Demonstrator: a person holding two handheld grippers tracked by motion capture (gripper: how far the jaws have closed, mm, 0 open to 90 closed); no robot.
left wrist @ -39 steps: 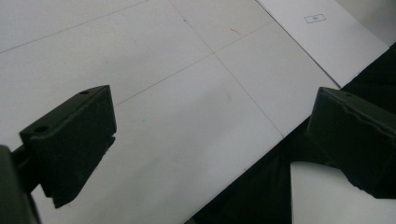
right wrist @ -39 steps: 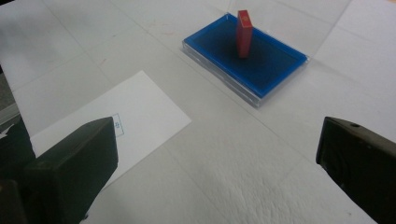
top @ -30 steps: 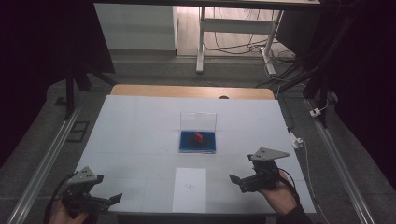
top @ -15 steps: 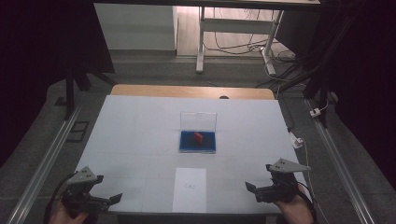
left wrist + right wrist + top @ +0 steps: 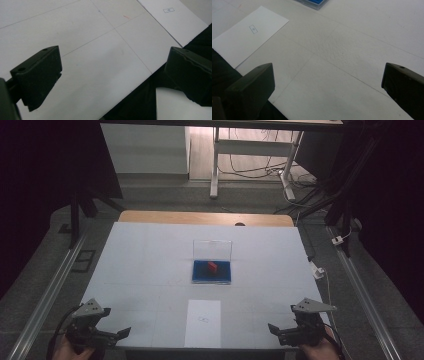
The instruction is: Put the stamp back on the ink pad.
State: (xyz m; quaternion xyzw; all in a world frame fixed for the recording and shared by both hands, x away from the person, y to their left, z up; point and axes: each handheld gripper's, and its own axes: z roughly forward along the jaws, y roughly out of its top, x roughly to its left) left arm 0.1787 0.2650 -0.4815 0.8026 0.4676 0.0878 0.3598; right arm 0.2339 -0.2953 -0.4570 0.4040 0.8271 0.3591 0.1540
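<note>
Both hand-held grippers gape empty — left hand-held gripper (image 5: 118, 335), right hand-held gripper (image 5: 278, 331).

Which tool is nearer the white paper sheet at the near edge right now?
Right, by a small margin. The right tool sits off the sheet's right side at the near edge; the left tool sits farther off its left side. Both are open and touch nothing.

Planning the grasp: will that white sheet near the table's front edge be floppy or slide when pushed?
The white sheet lies completely flat and looks thin, so it probably flops when lifted. On the smooth table it likely slides rather than lifts. Both grippers, left and right, are open beside it.
</note>
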